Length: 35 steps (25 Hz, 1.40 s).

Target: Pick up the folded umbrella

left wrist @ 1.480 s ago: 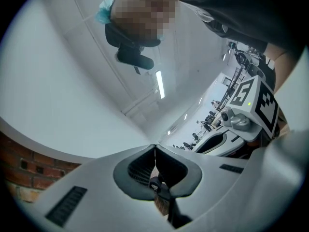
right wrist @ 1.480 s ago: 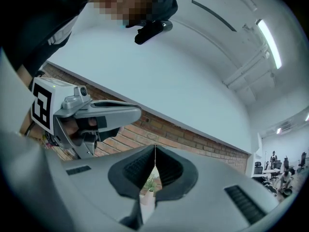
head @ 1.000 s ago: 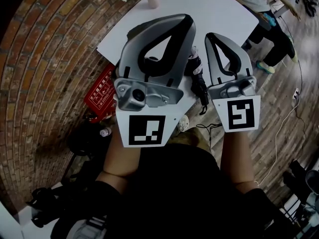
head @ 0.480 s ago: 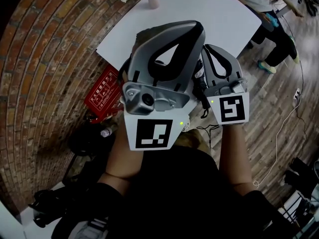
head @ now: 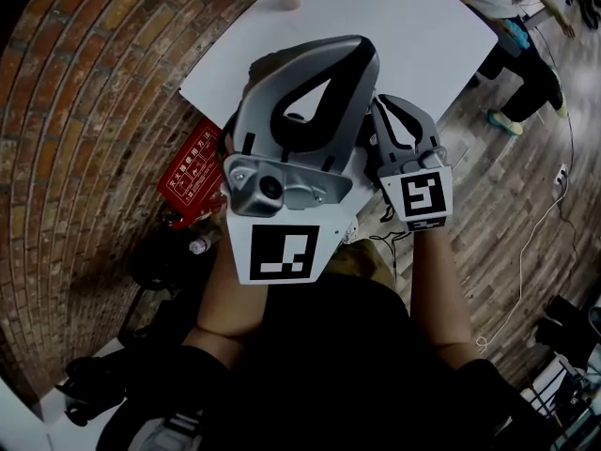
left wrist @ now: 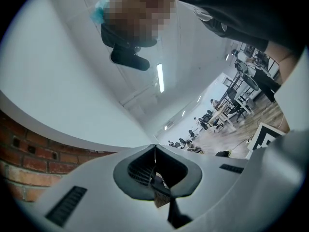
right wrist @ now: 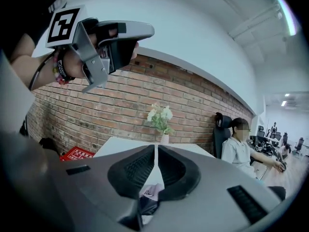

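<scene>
Plainly, the left tool (left wrist: 154,148) is closed, jaw tips touching. So is the right tool (right wrist: 156,148), held over the white counter (head: 404,17).

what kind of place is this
Most likely an open-plan office or studio: a brick wall behind a white table holding a vase of flowers, a person seated in an office chair, and more desks further back.
</scene>
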Each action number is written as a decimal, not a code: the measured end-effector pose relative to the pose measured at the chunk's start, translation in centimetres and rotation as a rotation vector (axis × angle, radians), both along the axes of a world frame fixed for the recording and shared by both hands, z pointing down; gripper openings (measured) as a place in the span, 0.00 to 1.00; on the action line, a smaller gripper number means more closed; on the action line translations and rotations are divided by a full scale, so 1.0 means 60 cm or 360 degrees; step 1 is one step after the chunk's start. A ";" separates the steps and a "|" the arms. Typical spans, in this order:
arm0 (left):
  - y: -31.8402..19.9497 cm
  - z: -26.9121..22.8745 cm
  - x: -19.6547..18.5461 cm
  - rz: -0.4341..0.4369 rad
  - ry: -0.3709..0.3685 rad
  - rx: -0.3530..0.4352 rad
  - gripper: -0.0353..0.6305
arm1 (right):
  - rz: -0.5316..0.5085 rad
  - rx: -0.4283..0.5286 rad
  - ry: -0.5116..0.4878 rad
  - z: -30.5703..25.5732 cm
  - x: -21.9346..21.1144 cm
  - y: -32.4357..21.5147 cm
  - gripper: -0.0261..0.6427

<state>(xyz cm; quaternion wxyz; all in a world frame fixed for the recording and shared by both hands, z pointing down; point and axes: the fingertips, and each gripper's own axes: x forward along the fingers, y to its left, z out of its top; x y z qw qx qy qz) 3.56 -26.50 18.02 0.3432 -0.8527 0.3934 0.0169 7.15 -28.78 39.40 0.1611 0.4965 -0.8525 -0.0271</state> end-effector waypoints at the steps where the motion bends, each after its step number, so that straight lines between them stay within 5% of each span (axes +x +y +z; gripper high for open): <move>1: 0.001 0.001 -0.001 0.0002 0.0000 -0.0001 0.07 | 0.0002 -0.0020 -0.0003 0.009 -0.002 0.001 0.08; 8: -0.004 0.011 -0.002 0.0008 -0.0015 -0.0013 0.07 | 0.0021 -0.0144 -0.0006 0.062 0.000 0.005 0.11; 17: -0.014 0.027 -0.002 0.0032 -0.0031 -0.0049 0.07 | 0.0002 -0.0272 0.0021 0.111 -0.010 0.002 0.27; 21: -0.020 0.039 -0.005 0.0034 -0.0042 -0.0081 0.07 | -0.0015 -0.0364 0.0008 0.137 -0.016 0.003 0.42; 35: -0.037 0.070 -0.019 -0.0007 -0.0038 -0.0158 0.07 | 0.0029 -0.0632 0.0037 0.213 -0.007 0.005 0.53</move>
